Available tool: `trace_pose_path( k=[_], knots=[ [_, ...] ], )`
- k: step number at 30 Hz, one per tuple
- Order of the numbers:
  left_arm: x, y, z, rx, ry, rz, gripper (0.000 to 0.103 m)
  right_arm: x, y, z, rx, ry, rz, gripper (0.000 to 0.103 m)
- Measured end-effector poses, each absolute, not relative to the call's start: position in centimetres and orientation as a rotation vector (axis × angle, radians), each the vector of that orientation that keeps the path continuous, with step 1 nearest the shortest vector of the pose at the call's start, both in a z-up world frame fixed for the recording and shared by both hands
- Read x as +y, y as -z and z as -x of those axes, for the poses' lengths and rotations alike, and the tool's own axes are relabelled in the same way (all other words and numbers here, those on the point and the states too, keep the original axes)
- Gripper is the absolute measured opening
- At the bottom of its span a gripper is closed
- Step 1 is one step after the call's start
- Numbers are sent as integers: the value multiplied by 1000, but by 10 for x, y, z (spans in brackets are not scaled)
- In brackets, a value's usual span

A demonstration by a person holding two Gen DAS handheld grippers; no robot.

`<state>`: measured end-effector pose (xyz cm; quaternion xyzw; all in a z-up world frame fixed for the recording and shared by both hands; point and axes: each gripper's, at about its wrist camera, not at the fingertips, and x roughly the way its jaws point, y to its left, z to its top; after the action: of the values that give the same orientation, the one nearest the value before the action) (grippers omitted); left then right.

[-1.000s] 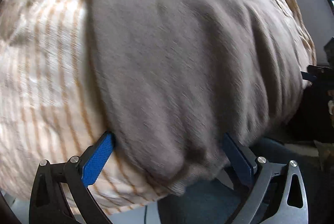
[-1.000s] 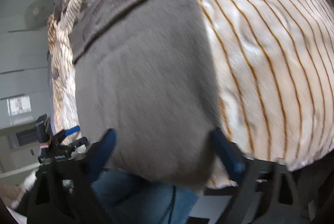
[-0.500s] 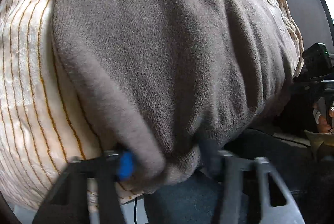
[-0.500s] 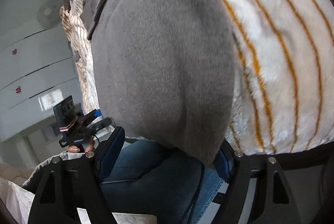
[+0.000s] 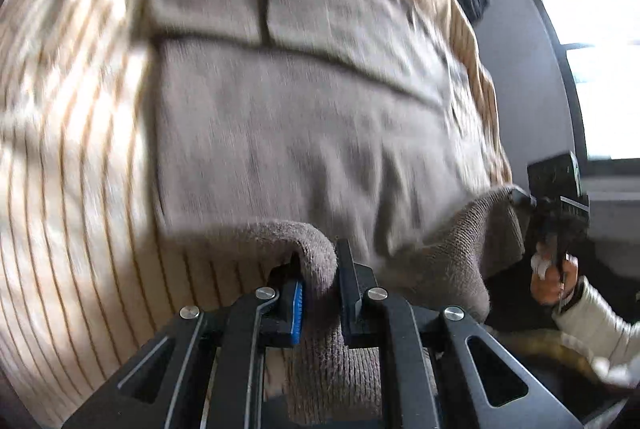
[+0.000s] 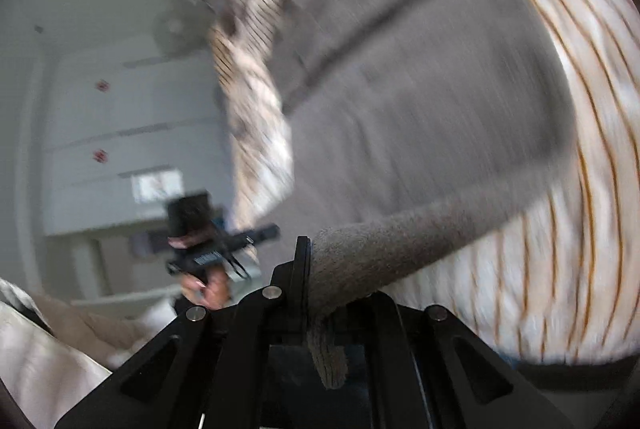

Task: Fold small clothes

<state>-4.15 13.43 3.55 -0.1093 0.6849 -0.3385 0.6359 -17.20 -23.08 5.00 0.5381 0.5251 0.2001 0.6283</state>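
Black fingers (image 5: 352, 293), blue pad, white sleeve (image 5: 592, 321)

A cream bedcover (image 5: 72, 165) with thin orange stripes carries the grey knitted garment (image 5: 304, 133) spread flat.

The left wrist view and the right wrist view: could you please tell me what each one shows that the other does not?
Only the left wrist view shows a bright window, the right tongs gripping the far corner, and a blue pad.

Only the right wrist view shows white cabinets, a fan and the left tongs from outside.

Both show the grey knit garment on a striped cover, its near edge pinched in that camera's own tongs; the left tongs are closing.
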Motion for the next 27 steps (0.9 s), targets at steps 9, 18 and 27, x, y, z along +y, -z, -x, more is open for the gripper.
trace_pose_path(
  k=[9,18,27],
  knots=[
    [126,10,-37,1483,655,220,15,-250,11,94,1121,-374,-1381,7],
    [123,30,-55,1516,602,248,16,-285,62,78,1067,-310,-1530,7],
    [131,-21,-52,1282,488,50,85,-315,67,75,940,-244,-1676,11]
  ],
)
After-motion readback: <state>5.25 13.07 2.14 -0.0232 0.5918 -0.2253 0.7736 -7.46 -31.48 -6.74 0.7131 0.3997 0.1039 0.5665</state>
